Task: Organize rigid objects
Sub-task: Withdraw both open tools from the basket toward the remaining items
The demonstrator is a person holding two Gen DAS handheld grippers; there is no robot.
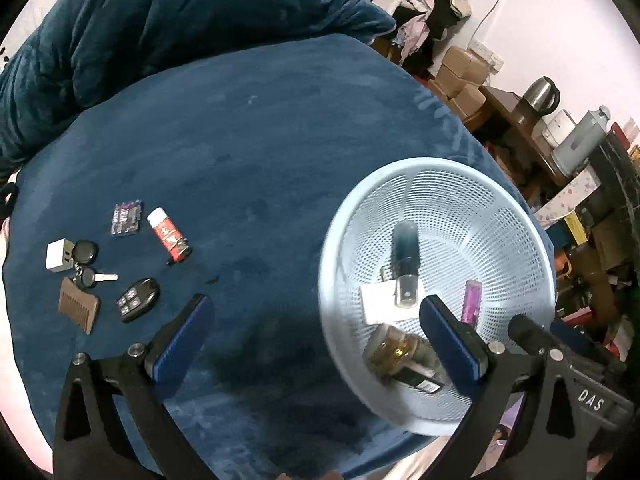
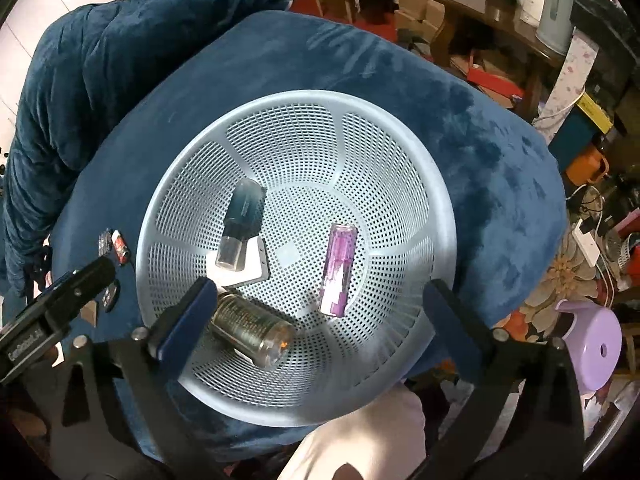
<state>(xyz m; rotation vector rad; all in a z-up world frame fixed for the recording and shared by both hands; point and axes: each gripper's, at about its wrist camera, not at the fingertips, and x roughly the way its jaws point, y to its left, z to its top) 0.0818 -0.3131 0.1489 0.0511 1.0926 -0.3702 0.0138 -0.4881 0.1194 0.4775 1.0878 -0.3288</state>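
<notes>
A pale blue mesh basket [image 1: 516, 216] [image 2: 304, 128] sits on a blue plush blanket [image 1: 260, 140]. It holds a dark teal bottle [image 2: 244, 220], a white charger [image 2: 252, 272], a purple lighter [image 2: 340, 268] and a brass-coloured jar [image 2: 248, 328]. On the blanket to the left lie a red-white lighter [image 1: 168, 236], a battery pack [image 1: 127, 217], a white plug [image 1: 59, 255], keys [image 1: 90, 272], a wooden comb [image 1: 78, 309] and a black car fob [image 1: 138, 300]. My left gripper [image 1: 316, 312] is open and empty, left of the basket. My right gripper [image 2: 320, 296] is open and empty over the basket.
A bunched blue quilt [image 1: 160, 20] lies at the back. A wooden table with a kettle [image 1: 540, 96] and a thermos [image 2: 558, 4], cardboard boxes [image 1: 460, 76] and floor clutter stand to the right. A purple stool [image 2: 592, 344] stands by the bed.
</notes>
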